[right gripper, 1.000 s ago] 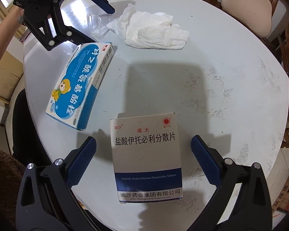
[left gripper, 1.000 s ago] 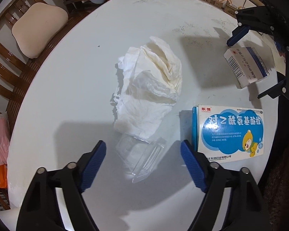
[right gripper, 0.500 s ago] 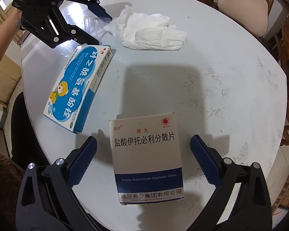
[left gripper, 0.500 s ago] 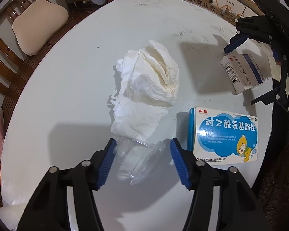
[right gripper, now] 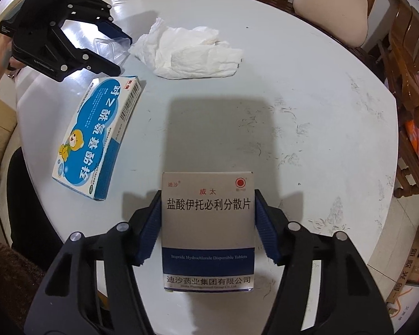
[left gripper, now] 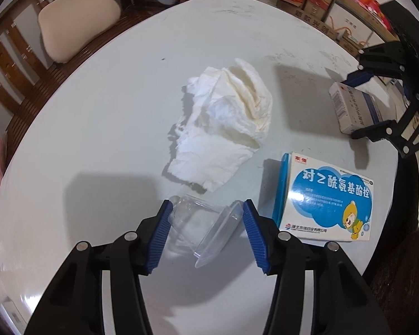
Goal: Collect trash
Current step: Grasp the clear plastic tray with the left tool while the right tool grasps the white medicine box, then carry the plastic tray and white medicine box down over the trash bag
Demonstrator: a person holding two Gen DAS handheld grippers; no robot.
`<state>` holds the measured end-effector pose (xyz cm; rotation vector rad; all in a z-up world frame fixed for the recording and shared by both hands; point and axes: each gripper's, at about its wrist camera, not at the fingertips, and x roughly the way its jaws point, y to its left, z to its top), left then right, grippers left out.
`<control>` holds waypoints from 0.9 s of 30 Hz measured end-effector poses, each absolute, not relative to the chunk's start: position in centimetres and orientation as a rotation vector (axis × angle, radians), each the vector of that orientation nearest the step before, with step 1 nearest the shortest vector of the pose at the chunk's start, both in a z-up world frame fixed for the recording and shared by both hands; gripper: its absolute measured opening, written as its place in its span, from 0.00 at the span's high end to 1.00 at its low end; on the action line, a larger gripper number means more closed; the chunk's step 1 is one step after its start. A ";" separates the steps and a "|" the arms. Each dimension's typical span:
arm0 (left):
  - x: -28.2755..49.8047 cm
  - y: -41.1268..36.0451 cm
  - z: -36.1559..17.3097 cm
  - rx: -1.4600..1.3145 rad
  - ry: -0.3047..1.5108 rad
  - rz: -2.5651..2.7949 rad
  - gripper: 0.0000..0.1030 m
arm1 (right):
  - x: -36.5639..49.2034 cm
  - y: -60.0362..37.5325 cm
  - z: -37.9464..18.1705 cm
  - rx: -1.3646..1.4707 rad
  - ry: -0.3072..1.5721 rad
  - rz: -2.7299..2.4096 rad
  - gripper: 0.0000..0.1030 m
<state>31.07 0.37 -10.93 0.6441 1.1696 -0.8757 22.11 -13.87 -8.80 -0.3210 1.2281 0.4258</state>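
Both claws are closing, left gripper pinching the clear plastic tray, right gripper squeezing the grey medicine box at bottom centre, so squeeze gently and lift straight.

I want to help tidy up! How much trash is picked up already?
Nothing looks cleared away yet. The left gripper is closing around the clear plastic tray, and the right gripper is closing on the grey medicine box. The crumpled tissue and blue box still wait on the table.
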 end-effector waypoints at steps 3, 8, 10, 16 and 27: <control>31.0 0.8 -10.8 0.638 1.170 -0.848 0.51 | 21.9 -13.7 -8.8 -0.319 1.219 0.410 0.41; 30.7 1.4 -10.1 0.620 1.162 -0.807 0.51 | 21.7 -14.0 -7.7 -0.322 1.189 0.372 0.41; 30.4 1.7 -9.4 0.608 1.150 -0.795 0.51 | 21.5 -13.9 -7.2 -0.315 1.179 0.364 0.41; 28.6 2.1 -6.9 0.600 1.106 -0.769 0.51 | 20.4 -13.9 -5.4 -0.317 1.144 0.330 0.41; 19.8 2.7 -1.3 0.640 1.001 -0.751 0.51 | 15.5 -11.0 -0.3 -0.341 1.032 0.337 0.41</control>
